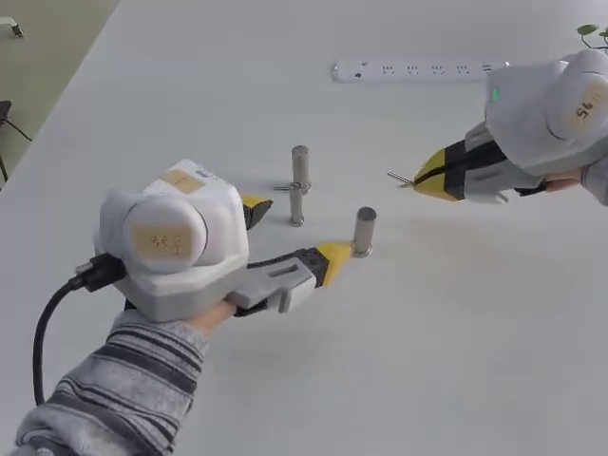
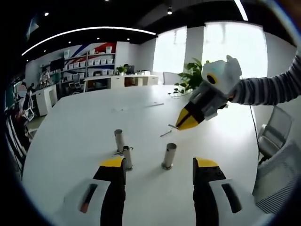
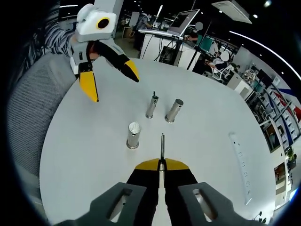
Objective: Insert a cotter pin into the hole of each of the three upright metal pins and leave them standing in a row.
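While the left gripper (image 1: 296, 231) gapes empty and the right gripper (image 1: 418, 179) clamps a cotter pin (image 1: 399, 177), misaim could topple the metal pin (image 1: 364, 231)

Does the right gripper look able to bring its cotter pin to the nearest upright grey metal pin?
Probably yes. The right gripper, shut on the thin metal cotter pin, has only bare white table between it and that upright grey metal pin. The open left gripper sits on the far side.
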`<state>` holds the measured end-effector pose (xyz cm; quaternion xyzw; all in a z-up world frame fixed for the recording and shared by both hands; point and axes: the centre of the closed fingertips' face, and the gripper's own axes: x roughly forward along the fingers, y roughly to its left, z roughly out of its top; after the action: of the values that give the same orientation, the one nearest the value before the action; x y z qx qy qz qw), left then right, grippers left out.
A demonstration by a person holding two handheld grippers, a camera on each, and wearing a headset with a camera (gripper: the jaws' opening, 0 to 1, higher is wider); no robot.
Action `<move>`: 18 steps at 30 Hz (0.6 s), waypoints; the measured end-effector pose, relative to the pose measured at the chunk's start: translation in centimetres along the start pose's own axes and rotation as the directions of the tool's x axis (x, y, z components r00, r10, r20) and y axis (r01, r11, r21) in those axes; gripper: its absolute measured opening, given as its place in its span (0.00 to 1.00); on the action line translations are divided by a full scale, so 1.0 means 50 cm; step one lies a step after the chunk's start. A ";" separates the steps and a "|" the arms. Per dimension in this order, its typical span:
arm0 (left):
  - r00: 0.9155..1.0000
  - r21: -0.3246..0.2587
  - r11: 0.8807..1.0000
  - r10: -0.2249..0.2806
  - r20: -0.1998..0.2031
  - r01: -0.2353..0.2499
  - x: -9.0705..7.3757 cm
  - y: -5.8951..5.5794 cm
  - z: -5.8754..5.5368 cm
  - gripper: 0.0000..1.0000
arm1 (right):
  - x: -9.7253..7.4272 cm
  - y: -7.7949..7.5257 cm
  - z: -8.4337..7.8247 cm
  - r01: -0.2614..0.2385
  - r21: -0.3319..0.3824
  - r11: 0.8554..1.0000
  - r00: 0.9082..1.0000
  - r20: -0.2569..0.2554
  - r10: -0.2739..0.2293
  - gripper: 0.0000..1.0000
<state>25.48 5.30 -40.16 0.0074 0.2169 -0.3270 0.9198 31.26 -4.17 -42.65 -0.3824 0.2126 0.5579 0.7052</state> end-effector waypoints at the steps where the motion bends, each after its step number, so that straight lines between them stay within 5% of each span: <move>1: 1.000 -0.011 1.000 -0.012 0.005 0.012 0.002 -0.003 0.004 0.53 | -0.001 0.004 0.005 -0.001 -0.006 1.000 1.000 0.003 0.001 0.00; 9: 0.996 -0.096 0.992 -0.075 0.053 0.080 0.015 -0.022 0.040 0.37 | -0.012 0.041 0.048 -0.004 -0.063 0.998 0.999 0.048 0.007 0.00; 18: 0.988 -0.161 0.976 -0.143 0.050 0.150 0.025 -0.047 0.042 0.22 | -0.021 0.070 0.087 0.004 -0.096 0.995 0.996 0.090 0.005 0.00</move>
<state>25.75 2.40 -38.43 -0.0906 0.2253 -0.3751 0.8946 27.10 -1.16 -40.25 -0.3901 0.1536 0.5843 0.6949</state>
